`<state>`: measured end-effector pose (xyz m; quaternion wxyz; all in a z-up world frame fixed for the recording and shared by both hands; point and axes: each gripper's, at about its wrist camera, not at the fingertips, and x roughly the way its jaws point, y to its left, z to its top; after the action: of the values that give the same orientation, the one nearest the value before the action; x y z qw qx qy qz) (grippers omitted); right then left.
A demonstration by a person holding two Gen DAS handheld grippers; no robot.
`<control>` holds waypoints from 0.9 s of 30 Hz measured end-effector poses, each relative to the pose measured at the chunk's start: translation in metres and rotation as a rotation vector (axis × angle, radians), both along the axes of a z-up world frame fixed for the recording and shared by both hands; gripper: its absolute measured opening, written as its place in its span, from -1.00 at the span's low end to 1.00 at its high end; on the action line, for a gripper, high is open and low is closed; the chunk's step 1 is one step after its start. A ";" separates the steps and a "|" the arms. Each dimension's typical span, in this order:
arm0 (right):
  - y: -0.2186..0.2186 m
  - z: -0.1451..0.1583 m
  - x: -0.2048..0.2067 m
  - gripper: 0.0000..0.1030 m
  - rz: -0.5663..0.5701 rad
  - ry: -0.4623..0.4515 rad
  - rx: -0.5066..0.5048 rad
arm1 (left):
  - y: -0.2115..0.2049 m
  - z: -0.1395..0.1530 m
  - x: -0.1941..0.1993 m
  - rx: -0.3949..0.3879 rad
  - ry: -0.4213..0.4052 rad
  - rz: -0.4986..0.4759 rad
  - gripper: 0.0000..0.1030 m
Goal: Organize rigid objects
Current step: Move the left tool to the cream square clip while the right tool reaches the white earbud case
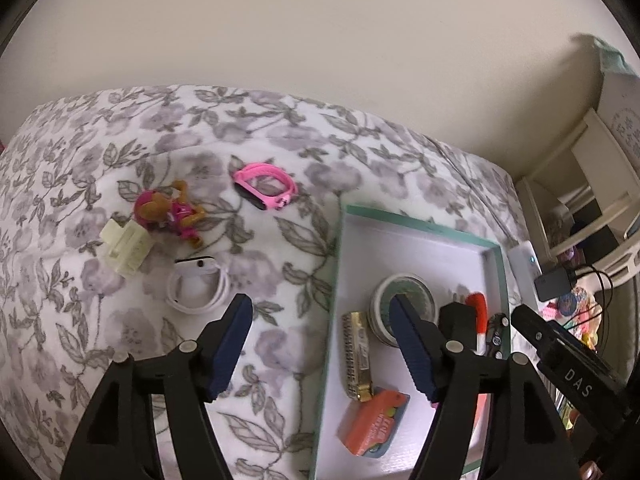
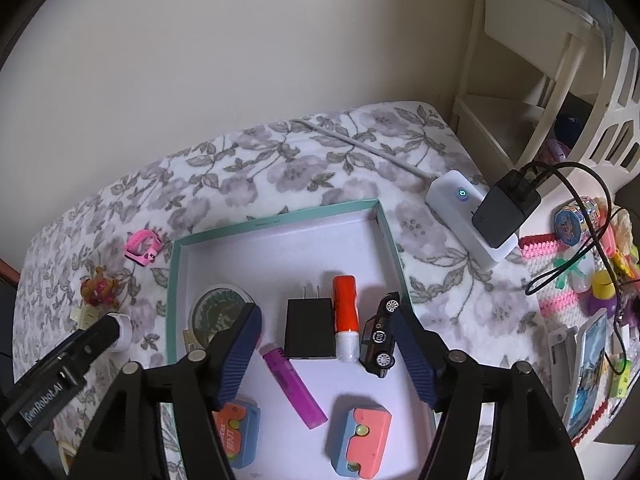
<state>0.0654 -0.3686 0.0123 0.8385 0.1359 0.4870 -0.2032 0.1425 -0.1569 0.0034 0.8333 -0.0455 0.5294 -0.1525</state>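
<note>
The teal-rimmed tray (image 2: 174,280) is lying on the floral blanket (image 2: 320,152) and is holding a tape roll (image 2: 212,308), black charger (image 2: 309,328), orange tube (image 2: 345,320), toy car (image 2: 380,332), purple lighter (image 2: 294,392) and two orange-blue blocks (image 2: 360,436). The right gripper (image 2: 326,352) is hovering wide open over the tray, holding nothing. The left gripper (image 1: 320,344) is gaping, empty, above the tray's left rim. The pink watch (image 1: 265,186), figurine (image 1: 170,212) and white cable (image 1: 198,284) are lying outside, toward the blanket's far edge.

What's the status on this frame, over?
Both tongs, left and right, open, empty. White coiled cable and pink wristband lie outside teal-rimmed tray. Nothing in the way.
</note>
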 end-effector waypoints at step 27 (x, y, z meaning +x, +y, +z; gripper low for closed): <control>0.050 -0.016 0.032 0.98 0.115 0.004 -0.003 | 0.110 -0.016 0.034 0.031 -0.001 0.281 0.90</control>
<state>0.0976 -0.3185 -0.0040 0.8481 0.1059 0.4952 -0.1557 0.1762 -0.0468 -0.0128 0.8475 -0.1060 0.5195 -0.0259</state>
